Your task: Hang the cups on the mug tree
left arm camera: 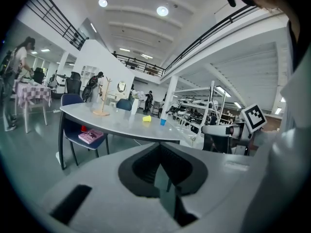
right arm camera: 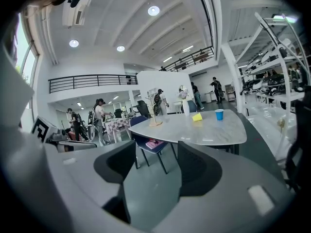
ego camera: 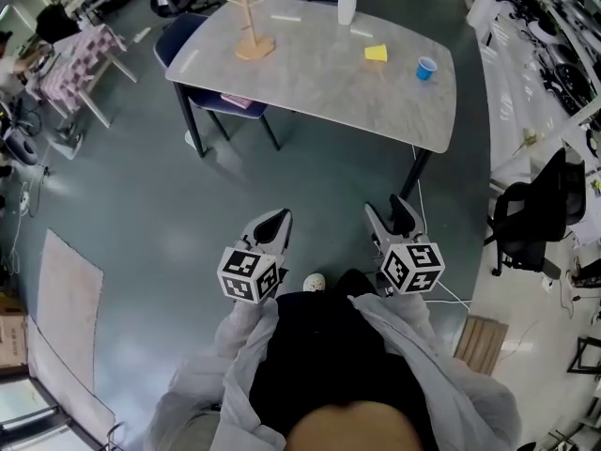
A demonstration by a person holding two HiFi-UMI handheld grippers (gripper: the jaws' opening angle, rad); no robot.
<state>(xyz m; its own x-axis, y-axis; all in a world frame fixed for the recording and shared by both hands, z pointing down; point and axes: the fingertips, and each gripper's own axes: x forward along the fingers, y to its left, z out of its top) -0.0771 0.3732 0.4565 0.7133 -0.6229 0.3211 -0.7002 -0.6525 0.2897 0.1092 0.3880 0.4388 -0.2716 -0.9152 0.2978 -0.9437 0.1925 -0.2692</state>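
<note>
A wooden mug tree (ego camera: 252, 26) stands on the far left of the grey table (ego camera: 319, 87). A yellow cup (ego camera: 376, 54) lies on its side and a blue cup (ego camera: 426, 68) stands upright on the table's right part. Both grippers hang over the floor well short of the table. My left gripper (ego camera: 274, 222) is shut with nothing in it; its jaws meet in the left gripper view (left arm camera: 160, 149). My right gripper (ego camera: 391, 216) is open and empty, with floor showing between its jaws (right arm camera: 156, 159). Ahead of it are the mug tree (right arm camera: 155, 118), the yellow cup (right arm camera: 197, 116) and the blue cup (right arm camera: 219, 114).
A white vase (ego camera: 346, 3) stands at the table's far edge. A blue chair (ego camera: 202, 97) with a pink book (ego camera: 235, 101) sits under the table's left side. A black office chair (ego camera: 531, 219) and shelving lie to the right. People stand at the back left.
</note>
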